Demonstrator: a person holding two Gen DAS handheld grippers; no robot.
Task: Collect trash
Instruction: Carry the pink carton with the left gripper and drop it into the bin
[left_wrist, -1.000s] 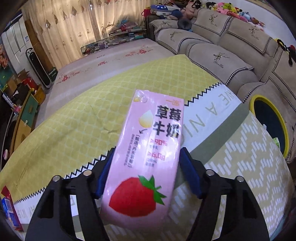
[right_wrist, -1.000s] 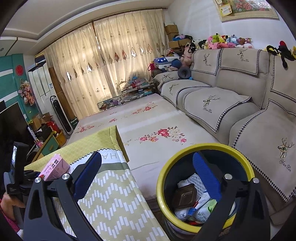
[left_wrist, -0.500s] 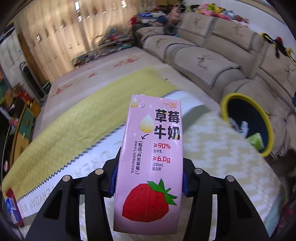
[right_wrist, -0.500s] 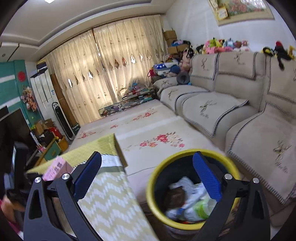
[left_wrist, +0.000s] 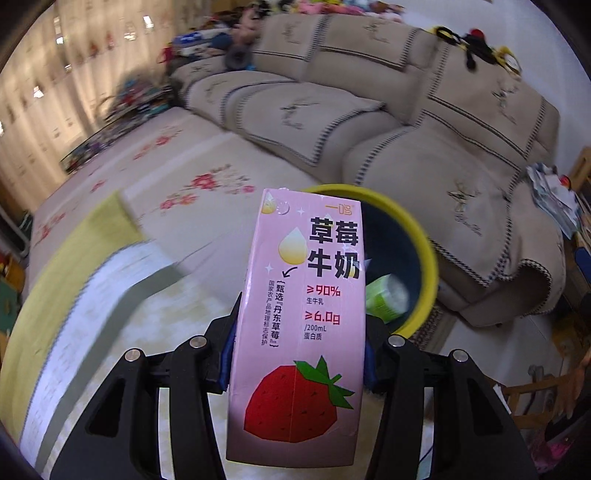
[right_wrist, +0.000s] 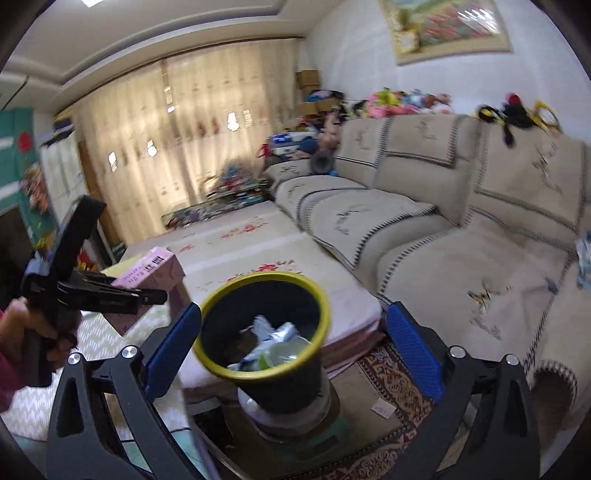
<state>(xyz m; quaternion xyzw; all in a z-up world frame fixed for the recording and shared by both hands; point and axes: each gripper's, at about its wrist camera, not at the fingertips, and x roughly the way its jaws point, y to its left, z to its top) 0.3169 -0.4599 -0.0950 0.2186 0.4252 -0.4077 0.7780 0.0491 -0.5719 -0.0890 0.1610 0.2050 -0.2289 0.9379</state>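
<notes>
So the left hand-held gripper (left_wrist: 297, 365) is clamping a pink strawberry milk carton (left_wrist: 299, 325) between its blue pads, one pad pressing each side, carton standing upright and sticking out past the fingertips. A second ago that carton was hanging over the yellow-green cloth on the table with the trash bin way off to the gripper's right. Now the bin (left_wrist: 424, 258) is sitting right behind the carton, just ahead and a bit right of the fingers, so the carry is basically lining up with the drop. Looks to me like the release is coming up soon, though the carton isn't fully over the opening yet.

From the right wrist view, the carton (right_wrist: 147, 273) is showing up off to the left of the bin (right_wrist: 266, 325), near the rim but not above it as far as the angle is letting anyone judge. The right hand-held gripper (right_wrist: 291, 347) is hanging wide apart and holding nothing, its blue pads framing the bin, which has slid closer to the middle between them. Bin's already got a green bottle (left_wrist: 386, 299) and some wrappers in it.
</notes>
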